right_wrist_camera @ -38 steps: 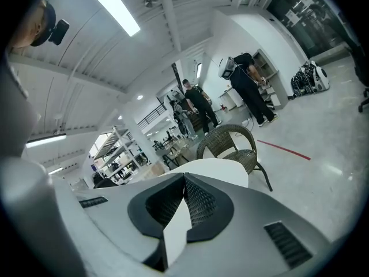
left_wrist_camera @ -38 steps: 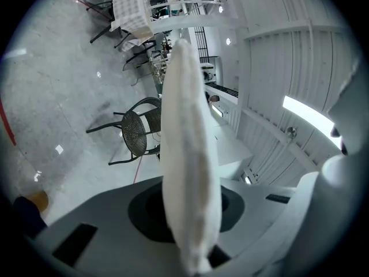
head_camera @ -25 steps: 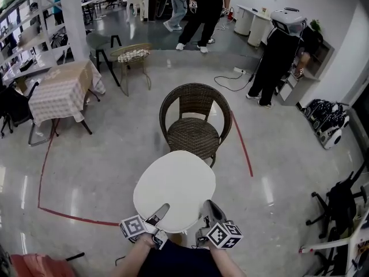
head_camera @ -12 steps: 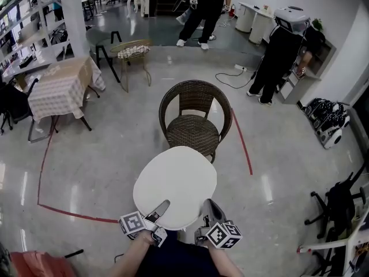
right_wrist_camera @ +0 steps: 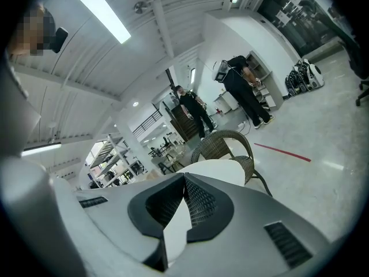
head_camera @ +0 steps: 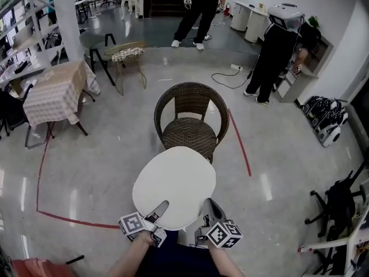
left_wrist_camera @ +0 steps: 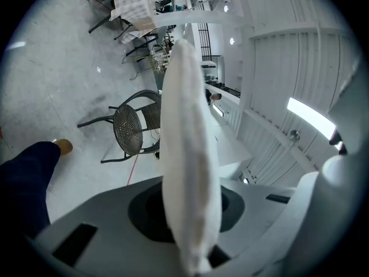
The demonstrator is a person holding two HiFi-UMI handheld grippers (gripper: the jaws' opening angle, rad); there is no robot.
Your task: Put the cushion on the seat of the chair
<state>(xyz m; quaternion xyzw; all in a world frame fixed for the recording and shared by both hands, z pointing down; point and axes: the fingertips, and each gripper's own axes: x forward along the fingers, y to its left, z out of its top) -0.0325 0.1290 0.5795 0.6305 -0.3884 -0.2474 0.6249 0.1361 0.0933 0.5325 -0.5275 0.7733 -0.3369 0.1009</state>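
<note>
Grey plastic jaws sit nearest the person. The left gripper [head_camera: 159, 210] and the right gripper [head_camera: 211, 209] are side by side, each pinched narrow on the near rim of the white cushion [head_camera: 174, 182]. In each gripper view the padded edge is squeezed between the pads, so both holds look sound.

The cushion hangs in the air, roughly flat and carried out ahead of the two hands. From above, its far edge overlaps the front of the dark woven chair [head_camera: 191, 100]. I cannot tell whether it is already over the seat [head_camera: 187, 134] or just short of it.

To do this well, I'd say both hands should go forward together and level, so the soft pad does not fold or droop at its free end. The far edge needs to clear the front rim of the seat and run in towards the curved backrest. Then the pad can be lowered flat and centred before either grip is let go. Letting go early, or on one side first, could tip it off onto the floor [head_camera: 104, 160].

Beyond the chair a red tape line [head_camera: 240, 142] runs past on the floor, and people stand well back.
</note>
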